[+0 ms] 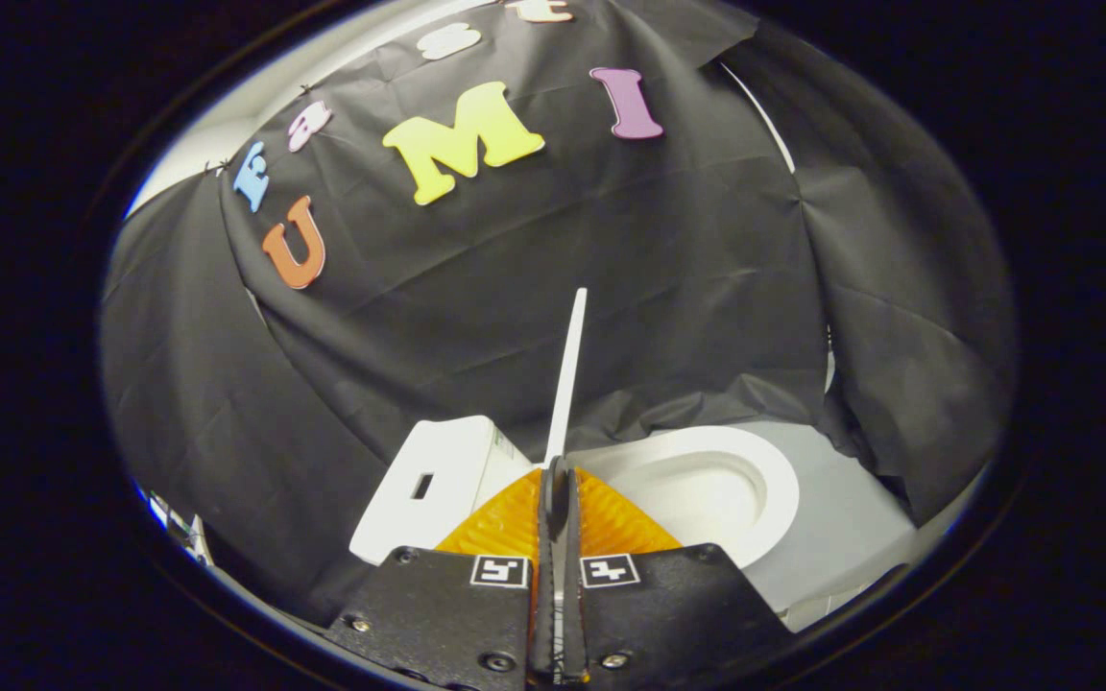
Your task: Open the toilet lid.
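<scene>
The white toilet lid [567, 374] stands raised and almost upright, seen edge-on as a thin strip rising from my fingertips. My gripper [558, 472] is shut on the lid's edge, one finger pressing on each side. To the right of the lid lies the uncovered white seat and bowl [707, 489]. To the left of the lid sits the white tank [433, 480] with a small dark slot in its top.
The toilet stands on a grey floor [841, 528] that spreads to the right of the bowl. Black cloth walls close in behind and on both sides, hanging close to the tank and the bowl's far side.
</scene>
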### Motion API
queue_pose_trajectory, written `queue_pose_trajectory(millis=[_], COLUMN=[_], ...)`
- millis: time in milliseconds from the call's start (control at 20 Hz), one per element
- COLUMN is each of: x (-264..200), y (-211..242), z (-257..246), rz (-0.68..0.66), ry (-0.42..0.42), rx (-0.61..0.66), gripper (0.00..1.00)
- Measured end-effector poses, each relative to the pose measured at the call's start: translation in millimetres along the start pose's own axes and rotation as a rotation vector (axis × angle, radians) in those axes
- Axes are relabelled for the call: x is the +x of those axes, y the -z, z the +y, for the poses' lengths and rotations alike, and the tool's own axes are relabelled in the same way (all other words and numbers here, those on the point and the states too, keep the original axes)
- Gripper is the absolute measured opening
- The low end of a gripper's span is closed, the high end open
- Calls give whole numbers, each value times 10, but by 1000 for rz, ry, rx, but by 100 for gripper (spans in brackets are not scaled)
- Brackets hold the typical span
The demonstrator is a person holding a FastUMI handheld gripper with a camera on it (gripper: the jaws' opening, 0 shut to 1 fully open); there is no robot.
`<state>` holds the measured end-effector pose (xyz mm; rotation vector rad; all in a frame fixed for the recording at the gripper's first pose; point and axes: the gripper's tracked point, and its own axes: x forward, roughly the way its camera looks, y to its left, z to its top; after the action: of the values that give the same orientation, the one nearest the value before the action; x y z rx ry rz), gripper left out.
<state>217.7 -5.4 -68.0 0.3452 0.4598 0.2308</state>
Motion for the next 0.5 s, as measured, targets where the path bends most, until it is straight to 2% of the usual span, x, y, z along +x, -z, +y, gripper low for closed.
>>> queue_pose_trajectory(millis=[500], x=[18], y=[10], z=[-27], rz=[-15], ry=[-1], rx=[-76], gripper=[7])
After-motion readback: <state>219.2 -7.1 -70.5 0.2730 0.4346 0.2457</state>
